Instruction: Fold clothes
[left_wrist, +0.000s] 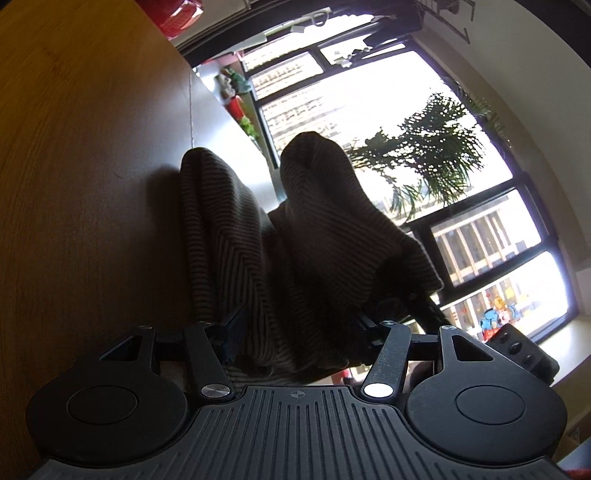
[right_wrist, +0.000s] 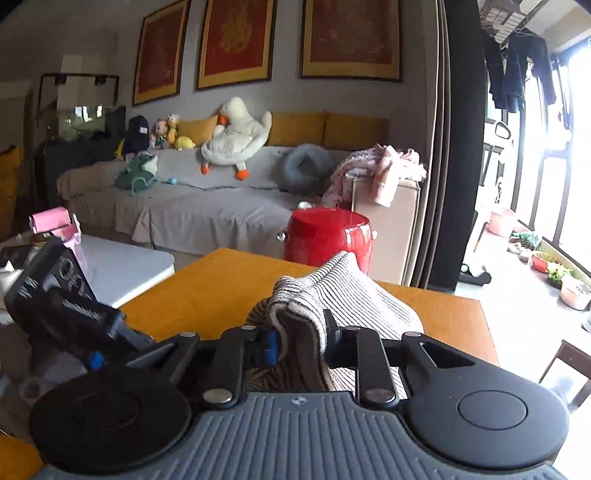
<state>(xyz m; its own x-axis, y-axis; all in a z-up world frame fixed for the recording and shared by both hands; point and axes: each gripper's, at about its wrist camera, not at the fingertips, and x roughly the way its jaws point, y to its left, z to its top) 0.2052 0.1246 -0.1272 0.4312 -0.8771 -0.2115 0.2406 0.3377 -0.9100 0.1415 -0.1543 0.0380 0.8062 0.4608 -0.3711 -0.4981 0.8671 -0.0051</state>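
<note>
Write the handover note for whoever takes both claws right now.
Left claw: shut on the striped garment, its view rolled sideways toward the window.
Right claw: shut on a bunched edge of the same striped garment.
The cloth is held up over the wooden table; whether its far part touches the top is unclear. A red pot shows beyond the table's far edge.
Done: both grips taken, cloth raised.
Left: lay it over into a fold, flatten, release. No finished fold shows yet.

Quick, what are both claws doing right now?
Left claw: closed on the striped cloth.
Right claw: closed on the same striped cloth.
</note>
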